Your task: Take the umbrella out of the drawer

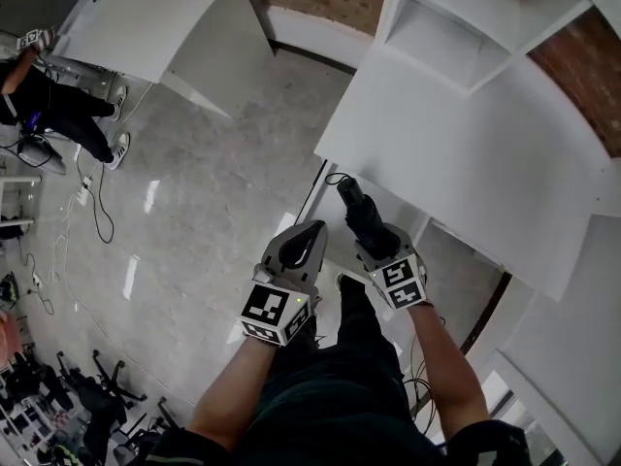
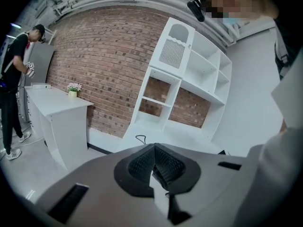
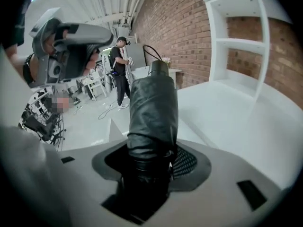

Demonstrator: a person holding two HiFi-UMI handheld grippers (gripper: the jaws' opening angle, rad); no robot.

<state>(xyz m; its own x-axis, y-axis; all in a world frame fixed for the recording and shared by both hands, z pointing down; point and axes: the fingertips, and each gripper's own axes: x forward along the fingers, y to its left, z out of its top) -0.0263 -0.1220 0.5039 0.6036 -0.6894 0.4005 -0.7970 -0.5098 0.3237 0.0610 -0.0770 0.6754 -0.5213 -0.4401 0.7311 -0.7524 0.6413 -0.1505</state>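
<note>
A black folded umbrella [image 1: 362,210] in its sleeve sticks out from my right gripper [image 1: 376,245], which is shut on its lower end. Its cord loop is at the far tip. In the right gripper view the umbrella [image 3: 152,108] rises straight out between the jaws of the right gripper [image 3: 151,163] and hides the left pad. It hangs in the air by the front edge of the white desk [image 1: 466,153]. My left gripper [image 1: 309,233] is just to its left, shut with nothing in it. In the left gripper view the left gripper's [image 2: 153,161] pads meet.
A white shelf unit [image 1: 466,27] stands on the desk's far side against a brick wall. A second white desk [image 1: 146,17] is at the upper left, with a person [image 1: 58,105] beside it. Cables [image 1: 97,202] and dark gear [image 1: 78,396] lie on the grey floor at left.
</note>
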